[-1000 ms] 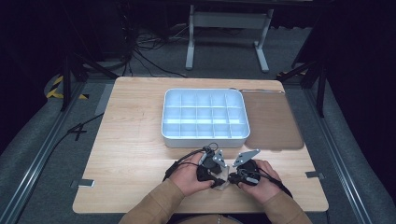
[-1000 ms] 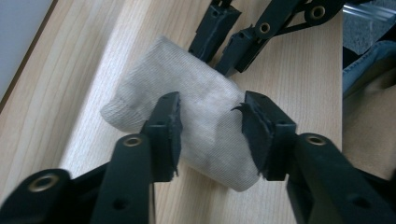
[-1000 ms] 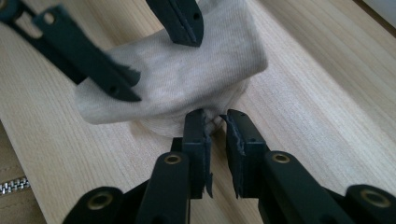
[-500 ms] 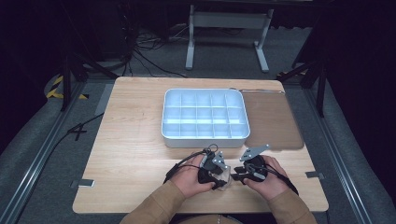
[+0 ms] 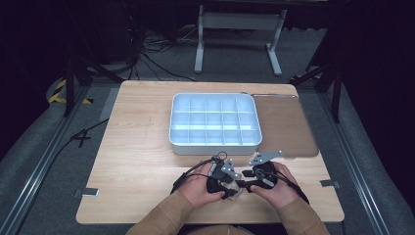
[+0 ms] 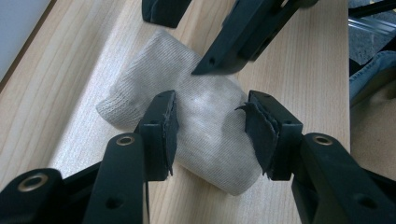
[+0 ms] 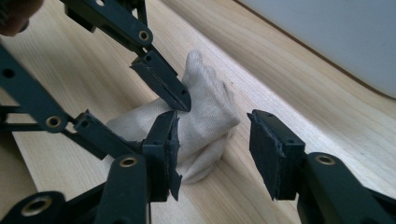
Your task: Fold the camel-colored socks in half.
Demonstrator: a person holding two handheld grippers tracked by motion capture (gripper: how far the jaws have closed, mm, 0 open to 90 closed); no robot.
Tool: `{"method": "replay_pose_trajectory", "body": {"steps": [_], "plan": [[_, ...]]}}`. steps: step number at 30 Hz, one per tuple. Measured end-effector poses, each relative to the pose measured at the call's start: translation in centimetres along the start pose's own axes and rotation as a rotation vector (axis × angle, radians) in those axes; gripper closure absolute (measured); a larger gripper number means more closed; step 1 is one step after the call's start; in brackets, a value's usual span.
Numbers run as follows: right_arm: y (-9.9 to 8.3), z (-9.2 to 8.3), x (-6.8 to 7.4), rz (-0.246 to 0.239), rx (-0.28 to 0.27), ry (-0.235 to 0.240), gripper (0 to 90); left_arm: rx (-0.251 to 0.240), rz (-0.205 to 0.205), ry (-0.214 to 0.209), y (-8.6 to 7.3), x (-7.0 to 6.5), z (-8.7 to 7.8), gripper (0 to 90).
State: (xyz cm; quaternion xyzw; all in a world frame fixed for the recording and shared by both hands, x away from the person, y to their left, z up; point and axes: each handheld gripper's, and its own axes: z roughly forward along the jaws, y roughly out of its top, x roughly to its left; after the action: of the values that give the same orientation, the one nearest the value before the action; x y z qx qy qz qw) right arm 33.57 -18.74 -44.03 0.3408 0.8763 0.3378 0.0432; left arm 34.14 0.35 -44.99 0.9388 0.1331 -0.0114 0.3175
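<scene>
A rolled beige sock (image 6: pixel 205 126) lies on the wooden table near its front edge, also seen as the sock (image 7: pixel 205 116) in the right gripper view. My left gripper (image 6: pixel 210 112) is shut on it, a pad pressing each side of the roll. My right gripper (image 7: pixel 212 130) faces it from the other side; its jaws have just been opening and stand open. The sock's end rests by its left pad (image 7: pixel 163 140), and the right pad is apart from the cloth. In the high view the left gripper (image 5: pixel 222 182) and right gripper (image 5: pixel 255 180) meet tip to tip over the sock (image 5: pixel 236 190).
A white tray (image 5: pixel 214 147) with several empty compartments stands behind the hands at mid table. A brown mat (image 5: pixel 286 125) lies to its right. Bare wood of the table (image 5: pixel 137 152) stretches to the left. Cables trail from both grippers.
The right gripper's jaws have spread apart, and its hand has shifted slightly to the right. The left hand and the sock have stayed in place.
</scene>
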Motion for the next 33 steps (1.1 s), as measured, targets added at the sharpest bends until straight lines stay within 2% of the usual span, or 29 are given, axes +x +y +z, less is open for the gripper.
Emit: {"method": "replay_pose_trajectory", "body": {"steps": [4, 7, 9, 14, 17, 20, 24, 28, 33], "plan": [[0.1, 0.3, 0.1, 0.004, -0.01, 0.004, 51.7, -0.003, -0.004, 0.009, -0.1, -0.1, 0.0, 53.1], [0.2, 0.3, 0.0, 0.008, -0.013, 0.008, 51.7, 0.006, 0.014, 0.025, -0.1, -0.3, 0.0, 52.1], [0.3, 0.6, 0.0, 0.004, 0.0, 0.012, 51.0, 0.0, 0.002, 0.043, -0.2, -0.6, 0.0, 50.9], [0.3, 1.4, 0.0, 0.006, 0.023, 0.015, 47.6, 0.002, -0.008, 0.058, -0.3, -0.8, 0.0, 47.9], [0.3, 1.6, -0.1, 0.013, 0.031, 0.022, 47.1, 0.018, -0.003, 0.069, -0.2, -0.9, -0.1, 46.6], [0.3, 1.9, -0.3, 0.018, 0.036, 0.027, 45.9, 0.011, -0.007, 0.081, -0.3, -1.1, 0.0, 46.2], [0.2, 2.4, -0.8, 0.06, 0.047, 0.07, 45.3, 0.021, -0.012, 0.097, -0.5, -1.2, -0.1, 43.8], [0.2, 2.6, -0.9, 0.076, 0.054, 0.1, 48.6, 0.016, -0.03, 0.11, -0.7, -1.2, -0.1, 39.7], [0.1, 2.7, -1.3, 0.102, 0.054, 0.138, 52.3, 0.015, -0.033, 0.113, -0.7, -1.2, -0.1, 38.9]]}}
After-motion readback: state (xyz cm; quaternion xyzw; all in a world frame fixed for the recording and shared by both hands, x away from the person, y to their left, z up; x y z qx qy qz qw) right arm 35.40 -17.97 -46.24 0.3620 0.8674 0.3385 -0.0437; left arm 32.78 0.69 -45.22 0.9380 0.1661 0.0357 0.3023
